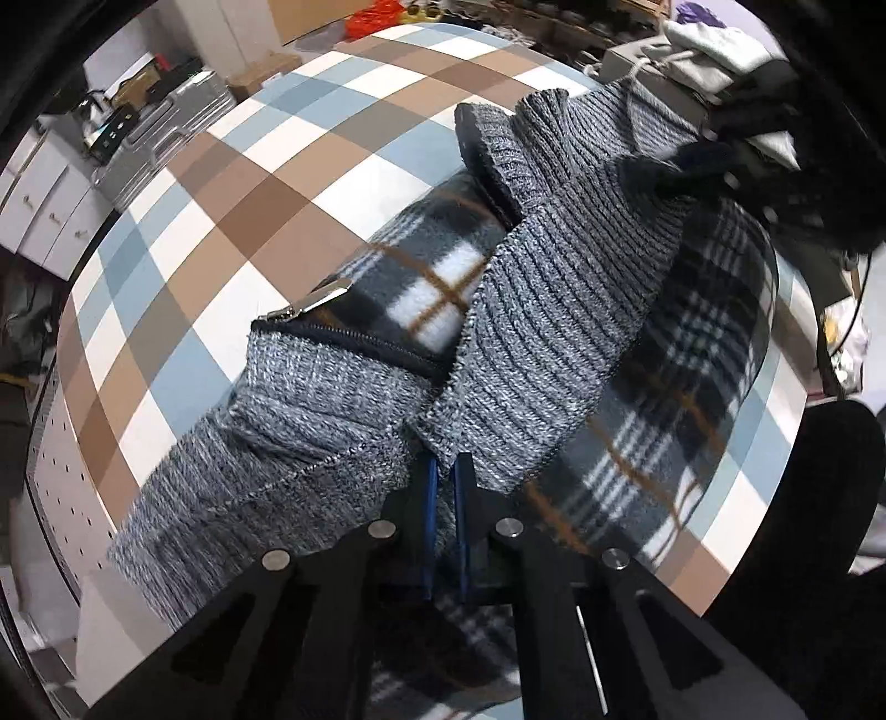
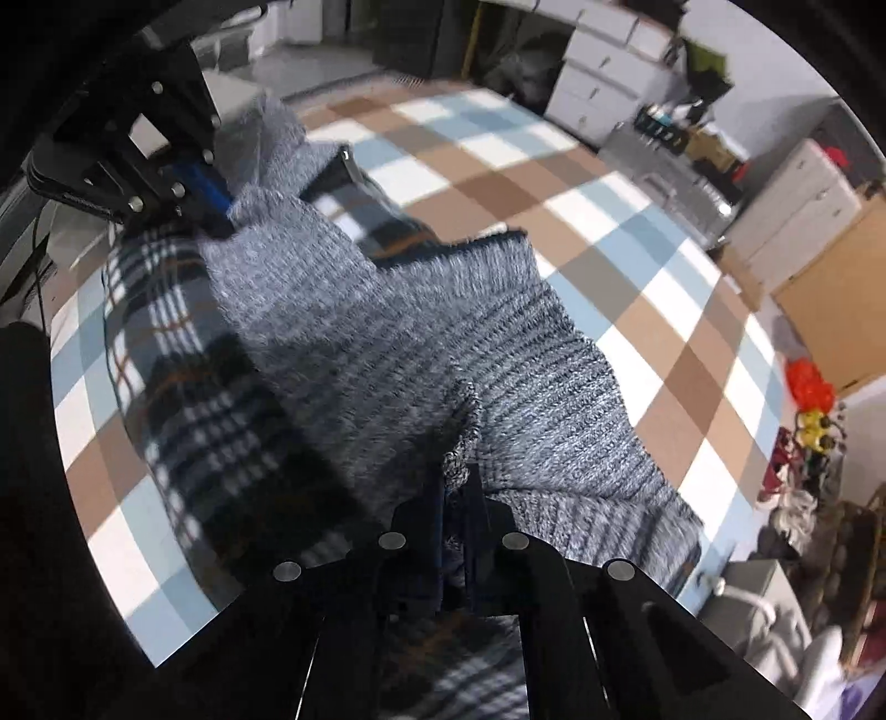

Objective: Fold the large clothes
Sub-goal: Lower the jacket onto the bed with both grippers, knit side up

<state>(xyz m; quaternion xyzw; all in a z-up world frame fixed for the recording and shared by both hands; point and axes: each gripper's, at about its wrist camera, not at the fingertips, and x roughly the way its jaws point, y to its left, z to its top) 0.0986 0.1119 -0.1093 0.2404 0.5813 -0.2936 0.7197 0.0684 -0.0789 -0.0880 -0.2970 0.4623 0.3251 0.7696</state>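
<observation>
A grey knit zip-up sweater with a dark plaid fleece lining lies crumpled on the checked tablecloth. Its zipper lies open, with the metal pull on the cloth. My left gripper points steeply down and is shut on a knit edge of the sweater where two folds meet. In the right wrist view the sweater spreads across the table and my right gripper is shut on a bunched knit fold. The left gripper shows there at the upper left, pinching the far edge.
White drawers and a silver case stand beyond the table's far side. A pile of clothes sits at the upper right. A cardboard box and orange item lie off the table's edge.
</observation>
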